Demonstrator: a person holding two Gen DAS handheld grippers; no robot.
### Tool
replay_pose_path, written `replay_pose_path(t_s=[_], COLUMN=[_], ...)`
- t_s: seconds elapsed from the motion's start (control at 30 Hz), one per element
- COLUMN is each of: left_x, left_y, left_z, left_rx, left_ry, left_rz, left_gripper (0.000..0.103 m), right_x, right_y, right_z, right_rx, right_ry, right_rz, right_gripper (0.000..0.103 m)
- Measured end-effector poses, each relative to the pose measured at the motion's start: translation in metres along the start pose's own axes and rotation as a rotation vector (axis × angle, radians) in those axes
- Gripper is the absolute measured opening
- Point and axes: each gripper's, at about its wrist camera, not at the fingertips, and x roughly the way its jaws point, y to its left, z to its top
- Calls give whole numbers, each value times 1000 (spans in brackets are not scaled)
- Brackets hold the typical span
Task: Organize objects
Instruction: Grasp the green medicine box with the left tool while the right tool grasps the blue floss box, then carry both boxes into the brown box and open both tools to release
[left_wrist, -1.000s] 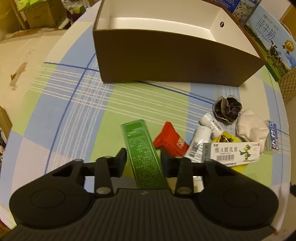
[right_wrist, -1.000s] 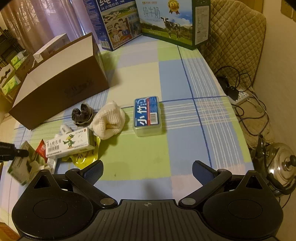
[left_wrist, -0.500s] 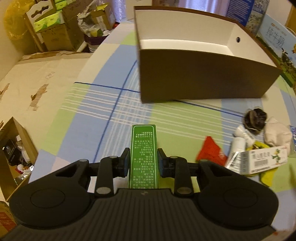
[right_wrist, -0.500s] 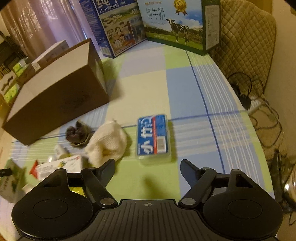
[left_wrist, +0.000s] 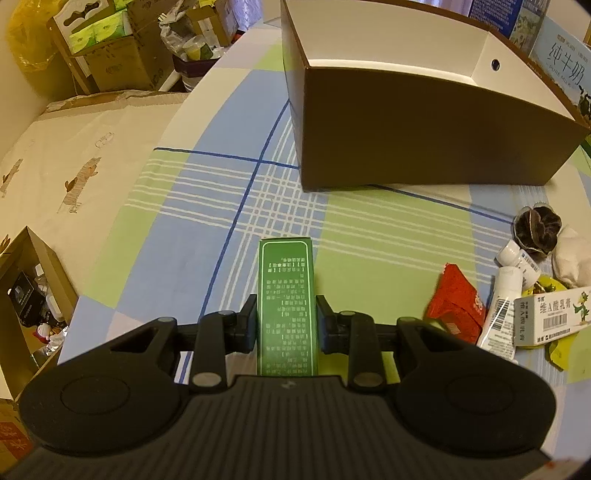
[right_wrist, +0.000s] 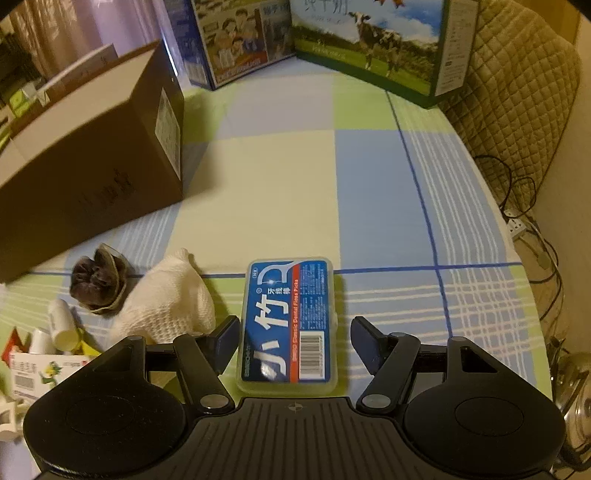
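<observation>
The green box (left_wrist: 287, 306) is clamped tight in the left tool (left_wrist: 286, 325), held up over the desk (left_wrist: 388, 236) near its left edge, short of the brown carton (left_wrist: 424, 136). The right tool (right_wrist: 293, 341) is closing around the blue floss-pick case (right_wrist: 290, 321), which is lying flat mid-desk; its pads aren't touching yet.
</observation>
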Motion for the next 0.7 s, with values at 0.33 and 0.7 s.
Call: replay_pose_path(t_s=[0.33, 0.7], left_x=[14, -2], left_y=[-3, 1], left_z=[-1, 3], left_rx=[34, 47], left_ry=[49, -5], left_rz=[1, 1], left_gripper=[26, 26], right_x=[4, -28], right_y=[5, 3], right_z=[-11, -13], right_rx=[-42, 15], right_ry=[-3, -42], right_rz=[7, 71], right_gripper=[54, 54])
